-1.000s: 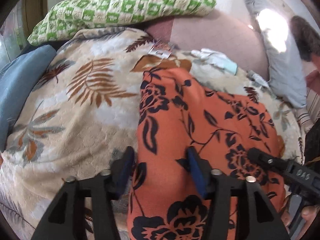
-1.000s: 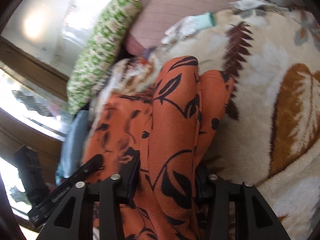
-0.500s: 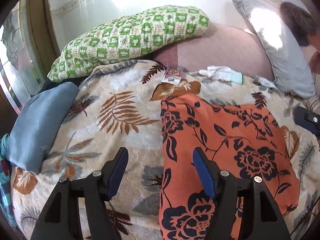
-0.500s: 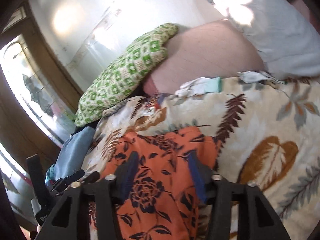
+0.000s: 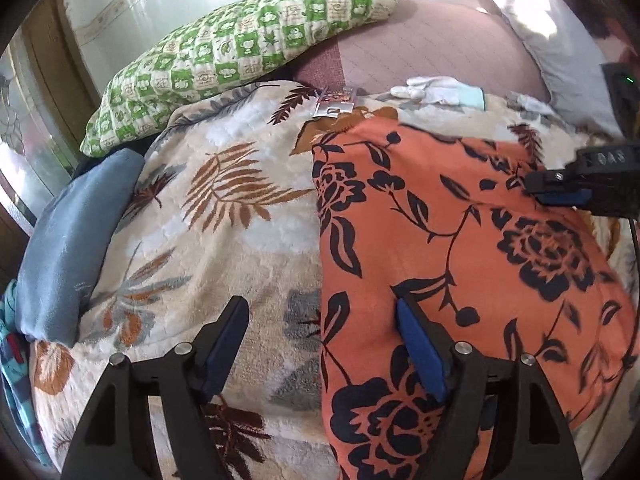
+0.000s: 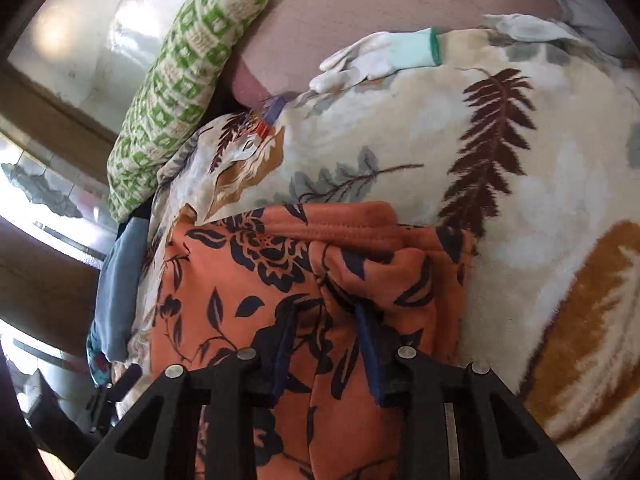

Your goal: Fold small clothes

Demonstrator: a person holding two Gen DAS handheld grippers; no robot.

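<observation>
An orange garment with a dark flower print (image 5: 440,220) lies spread on a leaf-patterned blanket (image 5: 224,240). My left gripper (image 5: 320,308) stands over its left edge, and its jaws are opening. One finger is above the cloth, the other above the blanket, and neither pad presses on the fabric. My right gripper (image 6: 324,312) is at the garment's hemmed edge (image 6: 320,232), its jaws closing on a bunched fold of orange cloth. In the left wrist view the right gripper (image 5: 560,188) reaches in over the garment's right side.
A green checked pillow (image 5: 240,52) and a grey pillow (image 5: 560,48) lean at the back. A blue cushion (image 5: 68,240) lies at the left. White gloves (image 6: 380,56) and a small packet (image 5: 336,104) rest beyond the garment.
The left gripper has let the garment go, drawn back and spread wider. The right gripper lifted away, then came down on the hemmed edge with narrower jaws.
</observation>
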